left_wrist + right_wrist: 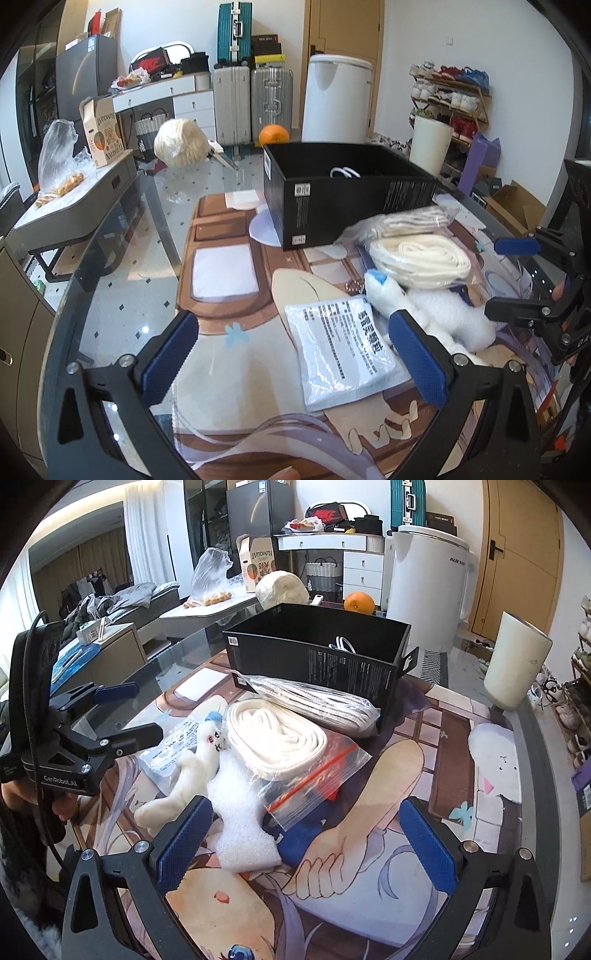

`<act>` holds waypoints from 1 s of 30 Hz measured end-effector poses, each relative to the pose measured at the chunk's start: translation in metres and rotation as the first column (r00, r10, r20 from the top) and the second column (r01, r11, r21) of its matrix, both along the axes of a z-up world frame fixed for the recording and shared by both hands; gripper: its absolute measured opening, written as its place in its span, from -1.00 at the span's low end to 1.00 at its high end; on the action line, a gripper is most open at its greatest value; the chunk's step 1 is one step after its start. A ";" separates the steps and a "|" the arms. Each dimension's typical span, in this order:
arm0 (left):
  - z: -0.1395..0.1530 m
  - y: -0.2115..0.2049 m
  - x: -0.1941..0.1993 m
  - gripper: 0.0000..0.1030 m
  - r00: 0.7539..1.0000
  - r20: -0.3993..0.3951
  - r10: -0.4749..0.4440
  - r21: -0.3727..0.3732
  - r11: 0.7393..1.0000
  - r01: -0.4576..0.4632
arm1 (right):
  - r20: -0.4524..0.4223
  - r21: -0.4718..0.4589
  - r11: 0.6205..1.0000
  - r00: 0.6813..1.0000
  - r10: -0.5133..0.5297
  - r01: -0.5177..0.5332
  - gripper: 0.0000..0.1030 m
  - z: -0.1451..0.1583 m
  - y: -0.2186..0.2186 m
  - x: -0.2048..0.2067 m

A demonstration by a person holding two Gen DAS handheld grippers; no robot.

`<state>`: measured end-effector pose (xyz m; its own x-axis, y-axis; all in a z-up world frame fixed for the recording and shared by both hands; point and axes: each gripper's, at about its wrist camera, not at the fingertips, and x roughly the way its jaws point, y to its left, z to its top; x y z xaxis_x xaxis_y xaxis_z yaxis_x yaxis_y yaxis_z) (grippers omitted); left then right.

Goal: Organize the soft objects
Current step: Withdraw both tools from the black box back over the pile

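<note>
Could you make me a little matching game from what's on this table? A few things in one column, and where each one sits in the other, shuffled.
Things:
1. orange
2. white cord
3. coiled white rope
4. white foam piece

Places:
A. inside the black box
B. nearest the right gripper, by its left pad
C. behind the box, on the far side of the table
D. in a clear bag with a red zip strip

Pairs: 1-C, 2-A, 3-D, 4-B

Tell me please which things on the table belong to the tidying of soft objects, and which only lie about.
Belong to the job:
black box
white coiled band
bagged rope
plush toy
foam piece
printed pouch

Only lying about:
orange
white cylinder
yarn ball
</note>
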<state>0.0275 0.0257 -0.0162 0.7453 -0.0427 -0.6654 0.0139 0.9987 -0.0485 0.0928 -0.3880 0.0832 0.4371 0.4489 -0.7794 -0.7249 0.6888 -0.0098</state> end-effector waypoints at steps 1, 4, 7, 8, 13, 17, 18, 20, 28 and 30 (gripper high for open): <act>-0.002 0.000 0.001 1.00 1.000 -0.015 -0.002 0.000 1.000 0.002 | 0.003 -0.003 1.000 1.000 -0.001 0.001 0.99 0.000 0.000 0.000; -0.006 0.000 0.003 1.00 0.999 -0.038 -0.010 -0.013 1.000 0.010 | 0.010 -0.009 1.000 1.000 -0.002 0.002 0.99 0.000 0.000 -0.001; -0.009 -0.001 0.007 1.00 0.998 -0.057 -0.011 -0.018 1.000 0.011 | 0.017 -0.009 1.000 1.000 0.000 0.000 0.99 0.002 0.000 -0.002; -0.009 -0.002 0.007 1.00 0.998 -0.058 -0.016 -0.020 1.000 0.015 | 0.018 -0.010 1.000 1.000 0.000 0.000 0.99 0.002 0.000 -0.002; -0.011 -0.011 0.013 1.00 0.997 -0.078 -0.030 -0.005 1.000 0.030 | 0.028 -0.007 1.000 1.000 -0.001 0.002 0.99 0.003 0.000 -0.002; -0.015 -0.014 0.019 1.00 0.994 -0.109 -0.020 0.016 1.000 0.022 | 0.037 -0.008 1.000 0.999 -0.004 0.005 0.99 0.004 -0.002 -0.002; -0.015 -0.015 0.020 1.00 0.994 -0.112 -0.021 0.018 1.000 0.023 | 0.039 -0.006 1.000 0.999 -0.004 0.005 0.99 0.005 -0.002 -0.002; -0.016 -0.016 0.021 1.00 0.993 -0.120 -0.015 0.029 0.999 0.019 | 0.039 -0.005 1.000 0.999 -0.004 0.004 0.99 0.005 -0.002 -0.002; -0.019 -0.002 0.018 1.00 0.990 -0.140 0.013 0.024 1.000 -0.010 | 0.046 0.008 1.000 0.999 -0.001 0.001 0.99 0.005 -0.002 -0.002; -0.019 0.000 0.018 1.00 0.989 -0.144 0.015 0.026 1.000 -0.011 | 0.052 0.016 1.000 0.999 -0.002 0.001 0.99 0.005 -0.001 -0.002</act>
<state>0.0456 0.0255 -0.0353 0.6419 -0.0158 -0.7666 -0.0044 0.9997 -0.0243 0.0910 -0.3887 0.0880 0.4776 0.4605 -0.7482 -0.7229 0.6900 -0.0367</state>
